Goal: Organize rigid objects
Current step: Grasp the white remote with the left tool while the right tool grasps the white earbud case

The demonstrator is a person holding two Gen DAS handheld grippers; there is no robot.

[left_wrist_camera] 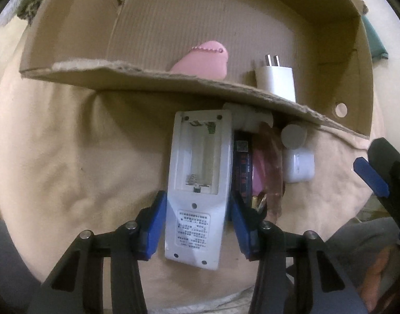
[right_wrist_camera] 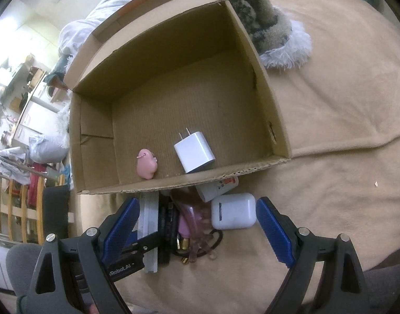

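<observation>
- Risk, lift clearance: the left gripper [left_wrist_camera: 197, 225] holds the white remote control [left_wrist_camera: 198, 183] with its far end close under the torn near wall of the cardboard box [left_wrist_camera: 173, 26]. A straight push forward would likely drive the remote into that wall; the cause would be too little lift before it crosses the edge.
- Risk, slip: the grip sits on the lower half of the remote, so the long upper half overhangs. A quick swing could make it pivot between the blue pads [left_wrist_camera: 158, 219].
- Risk, neighbours: a dark flat item [left_wrist_camera: 243, 167], a pink item and a translucent strip lie against the remote's right side. Dragging rather than lifting could pull them along.
- Risk, collision: the right gripper [right_wrist_camera: 197, 233] hovers over the same cluster, near the left tool. Both moving together could knock the earbud case [right_wrist_camera: 232, 210].
- Left jaws: closed partway onto the remote, one pad on each long edge. The remote lies back up, battery bay uncovered and empty.
- Right jaws: spread wide, holding nothing. The earbud case lies between them, nearer the right pad; contact cannot be told.
- Task items: the pink figurine [right_wrist_camera: 147, 163] and the white charger plug [right_wrist_camera: 194, 151] are inside the box, near its front wall. The remaining items lie on the tan bed cover [right_wrist_camera: 331, 130], just outside that wall.
</observation>
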